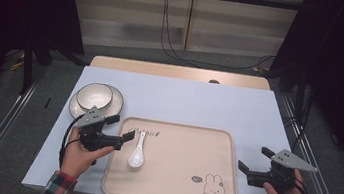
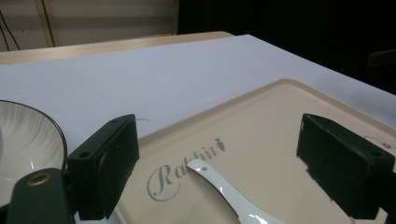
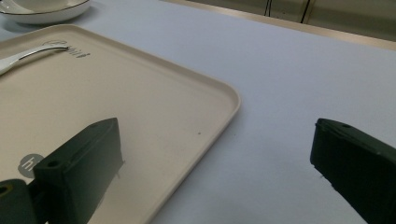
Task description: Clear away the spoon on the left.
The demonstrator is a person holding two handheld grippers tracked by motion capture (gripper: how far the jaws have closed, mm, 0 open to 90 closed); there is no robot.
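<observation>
A white ceramic spoon (image 1: 138, 153) lies on the left part of a beige tray (image 1: 179, 178), its handle toward the printed word at the tray's back left corner. My left gripper (image 1: 123, 127) hovers at the tray's left edge, open. In the left gripper view the spoon (image 2: 224, 189) lies on the tray (image 2: 280, 154) between and ahead of the parted jaws, untouched by either. My right gripper (image 1: 254, 158) is just past the tray's right edge, open with nothing in it; its view shows the tray's corner (image 3: 140, 102) and the spoon (image 3: 28, 53) far off.
A white bowl (image 1: 94, 95) with a dark rim sits on a matching plate (image 1: 116, 102) behind the left gripper, off the tray. A rabbit drawing (image 1: 213, 187) marks the tray's front right. The pale tablecloth (image 1: 194, 105) covers the table up to a wooden strip at the back.
</observation>
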